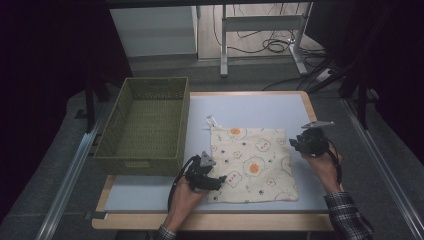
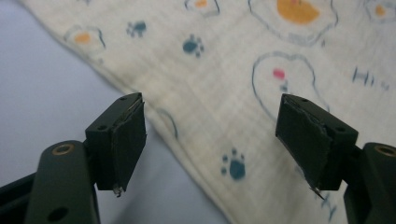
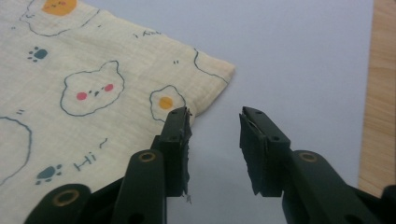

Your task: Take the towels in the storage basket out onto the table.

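On the blue mat of the worktop (image 1: 250,105) lies a cream cloth (image 1: 255,165) printed with fried eggs, bears and paw prints, spread flat and roughly square, its edges running nearly parallel to the worktop's edges. A small white tag (image 1: 212,121) sticks out at its far left corner. The left hand-held gripper (image 1: 215,181) sits at the near left part of the cloth, released, jaws spread with nothing between them; in the left gripper view the cloth's edge runs diagonally between the two pads, one jaw over the bare mat and the other over the fabric. The right hand-held gripper (image 1: 295,145) hovers just beside the far right corner of the cloth (image 3: 219,70); in the right gripper view its jaws stand parted and empty, the corner lying ahead and slightly to their left, with one jaw at the fabric's edge. Each hand thus has its own side within reach, diagonally opposite. A green woven basket (image 1: 112,145), empty, stands just left of the cloth, its near right corner close to the left hand-held gripper, so room there is tight. To the right the mat is bare up to the wooden rim.
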Demonstrator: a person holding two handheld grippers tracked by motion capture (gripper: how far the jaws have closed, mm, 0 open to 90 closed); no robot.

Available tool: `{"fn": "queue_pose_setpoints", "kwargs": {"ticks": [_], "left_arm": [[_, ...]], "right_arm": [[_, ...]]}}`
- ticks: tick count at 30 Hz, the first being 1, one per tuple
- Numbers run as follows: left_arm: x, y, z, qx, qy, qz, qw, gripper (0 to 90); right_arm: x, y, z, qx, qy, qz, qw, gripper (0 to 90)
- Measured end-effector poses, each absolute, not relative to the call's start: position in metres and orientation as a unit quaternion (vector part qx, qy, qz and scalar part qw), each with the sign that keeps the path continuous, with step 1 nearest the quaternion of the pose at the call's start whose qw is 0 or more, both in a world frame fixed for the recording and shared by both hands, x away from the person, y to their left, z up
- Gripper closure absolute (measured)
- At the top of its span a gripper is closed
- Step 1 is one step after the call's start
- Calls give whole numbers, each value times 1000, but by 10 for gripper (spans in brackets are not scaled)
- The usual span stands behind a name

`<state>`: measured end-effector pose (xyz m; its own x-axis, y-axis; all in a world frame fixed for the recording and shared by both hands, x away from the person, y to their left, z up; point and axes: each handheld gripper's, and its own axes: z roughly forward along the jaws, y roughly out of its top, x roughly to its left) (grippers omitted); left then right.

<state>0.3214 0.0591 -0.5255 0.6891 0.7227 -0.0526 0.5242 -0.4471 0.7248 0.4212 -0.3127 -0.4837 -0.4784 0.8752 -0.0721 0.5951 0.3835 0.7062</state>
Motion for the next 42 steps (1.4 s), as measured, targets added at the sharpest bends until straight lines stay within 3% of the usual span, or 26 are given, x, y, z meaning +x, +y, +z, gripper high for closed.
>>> {"fn": "queue_pose_setpoints", "kwargs": {"ticks": [10, 26, 34, 42], "left_arm": [[368, 54, -528, 816, 425, 150, 362, 353], [445, 55, -533, 774, 495, 214, 333, 542], [467, 59, -537, 766, 504, 227, 327, 554], [477, 63, -540, 769, 495, 210, 346, 548]], "right_arm": [[445, -313, -500, 466, 795, 352, 164, 622], [464, -318, -508, 459, 798, 347, 179, 635], [480, -325, -509, 470, 787, 355, 182, 663], [496, -309, -515, 457, 796, 352, 183, 609]]}}
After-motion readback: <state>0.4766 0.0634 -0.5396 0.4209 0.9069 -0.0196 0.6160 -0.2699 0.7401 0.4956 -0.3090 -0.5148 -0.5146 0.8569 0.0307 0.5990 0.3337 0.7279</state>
